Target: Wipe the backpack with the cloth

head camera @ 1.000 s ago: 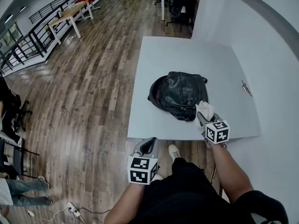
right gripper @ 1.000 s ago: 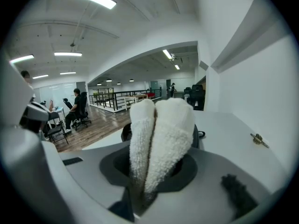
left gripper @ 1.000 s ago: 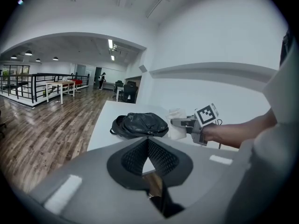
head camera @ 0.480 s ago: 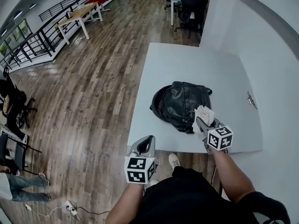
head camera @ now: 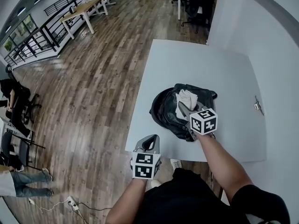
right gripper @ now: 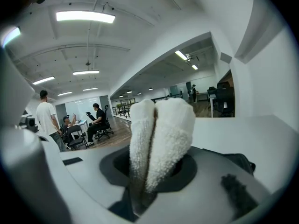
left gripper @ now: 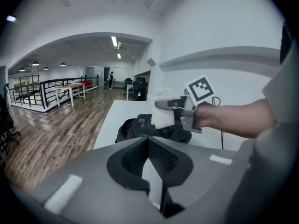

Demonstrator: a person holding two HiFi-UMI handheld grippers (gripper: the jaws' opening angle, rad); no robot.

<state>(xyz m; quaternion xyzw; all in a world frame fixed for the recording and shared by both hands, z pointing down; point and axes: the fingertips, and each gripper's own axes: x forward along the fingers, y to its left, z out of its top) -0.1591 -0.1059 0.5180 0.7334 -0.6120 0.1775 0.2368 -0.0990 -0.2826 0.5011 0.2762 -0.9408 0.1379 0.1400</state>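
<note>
A black leather backpack (head camera: 170, 111) lies on the white table (head camera: 196, 64) near its front edge; it also shows in the left gripper view as the backpack (left gripper: 140, 129). My right gripper (head camera: 183, 107) is over the backpack, shut on a folded white cloth (head camera: 187, 98). The cloth (right gripper: 161, 139) sticks up between the jaws in the right gripper view. My left gripper (head camera: 149, 143) hangs off the table's front edge, left of the backpack, shut with nothing in it. From the left gripper view I see the cloth (left gripper: 162, 115) held above the bag.
A small metal fitting (head camera: 257, 105) sits at the table's right side by the white wall. Wooden floor lies to the left. Black office chairs (head camera: 198, 3) stand beyond the table's far end. People sit at the far left (head camera: 11, 97).
My right gripper has carried the cloth from the backpack's near right corner up and left onto its top. The left gripper stayed by the table's front edge.
</note>
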